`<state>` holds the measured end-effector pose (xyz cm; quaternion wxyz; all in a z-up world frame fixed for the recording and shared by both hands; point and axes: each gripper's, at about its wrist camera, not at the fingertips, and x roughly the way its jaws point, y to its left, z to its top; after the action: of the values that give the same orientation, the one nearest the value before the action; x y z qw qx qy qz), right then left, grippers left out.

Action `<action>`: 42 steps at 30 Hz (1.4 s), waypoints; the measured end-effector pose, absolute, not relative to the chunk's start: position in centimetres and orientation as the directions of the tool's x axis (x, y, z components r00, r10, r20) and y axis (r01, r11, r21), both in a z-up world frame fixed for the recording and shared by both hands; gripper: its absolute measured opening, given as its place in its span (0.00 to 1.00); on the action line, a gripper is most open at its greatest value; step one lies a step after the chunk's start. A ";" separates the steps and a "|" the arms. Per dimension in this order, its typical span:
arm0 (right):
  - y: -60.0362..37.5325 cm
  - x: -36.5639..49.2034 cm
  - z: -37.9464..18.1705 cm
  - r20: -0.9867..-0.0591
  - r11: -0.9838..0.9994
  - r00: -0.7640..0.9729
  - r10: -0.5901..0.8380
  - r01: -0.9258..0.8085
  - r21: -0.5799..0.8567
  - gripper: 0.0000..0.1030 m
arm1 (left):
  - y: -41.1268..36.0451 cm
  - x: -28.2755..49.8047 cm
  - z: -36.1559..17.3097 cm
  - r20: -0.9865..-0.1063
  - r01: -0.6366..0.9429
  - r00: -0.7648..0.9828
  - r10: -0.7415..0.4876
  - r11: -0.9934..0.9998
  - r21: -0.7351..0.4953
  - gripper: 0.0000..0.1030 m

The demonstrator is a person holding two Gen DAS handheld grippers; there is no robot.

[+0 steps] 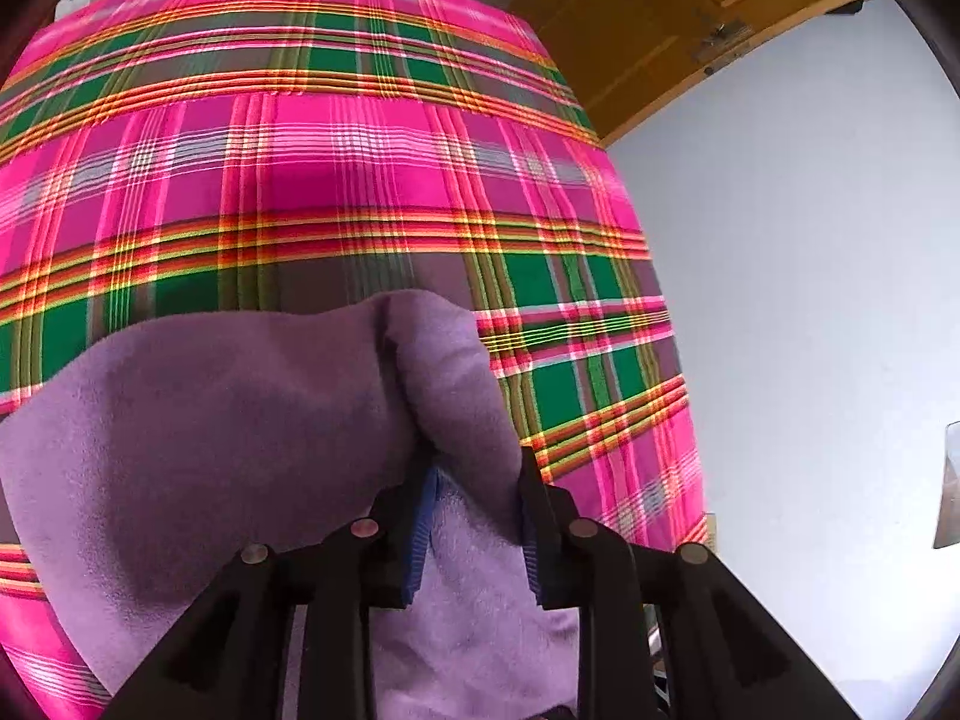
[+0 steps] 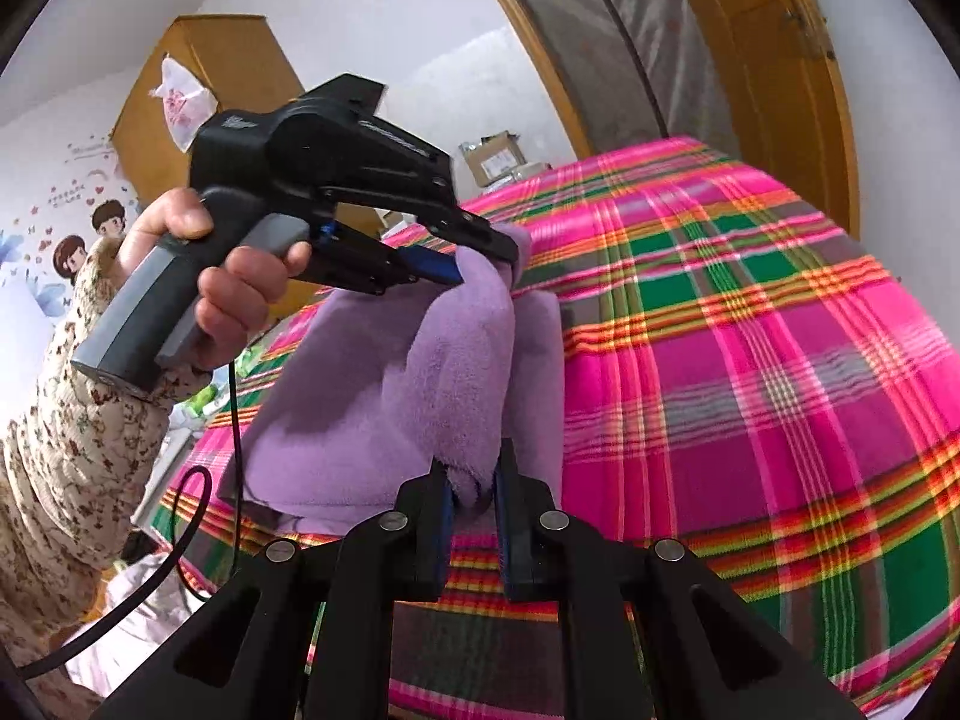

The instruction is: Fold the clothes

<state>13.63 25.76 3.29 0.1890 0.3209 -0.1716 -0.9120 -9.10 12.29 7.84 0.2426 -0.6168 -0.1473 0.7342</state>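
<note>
Nearest in the right wrist view, the right gripper [image 2: 471, 495] pinches a bunched edge of the fleecy purple garment [image 2: 384, 384] between narrow jaws. At ten o'clock, a hand [image 2: 198, 276] in a floral sleeve [image 2: 72, 456] tilts the left gripper [image 1: 477, 516] downward; its jaws are parted around a fold, pads barely touching. The garment's lower part is cut off. Beyond spreads the pink plaid bedsheet [image 2: 750, 360], smooth-woven.
</note>
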 end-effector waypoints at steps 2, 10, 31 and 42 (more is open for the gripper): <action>26.0 13.6 2.9 -0.531 -0.866 -0.713 -0.459 0.225 0.446 0.12 | 11.8 -8.7 8.3 -0.815 -0.183 -0.122 0.567 -0.820 -0.543 0.27; 26.7 13.6 2.0 -0.545 -0.851 -0.694 -0.471 0.193 0.489 0.13 | 8.1 -5.8 10.7 -0.775 -0.220 -0.208 0.597 -0.801 -0.557 0.27; 30.1 6.8 3.4 -0.530 -0.800 -0.661 -0.531 0.187 0.570 0.36 | -4.5 2.1 6.1 -0.717 -0.021 -0.342 0.607 -0.768 -0.640 0.27; 29.6 5.7 3.6 -0.540 -0.787 -0.632 -0.556 0.192 0.586 0.09 | -4.0 2.7 5.3 -0.718 -0.030 -0.333 0.611 -0.768 -0.639 0.27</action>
<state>5.67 29.55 3.64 0.2153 0.3710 -0.2451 -0.8694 2.68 -4.01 5.27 0.2080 -0.5387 -0.2693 0.7707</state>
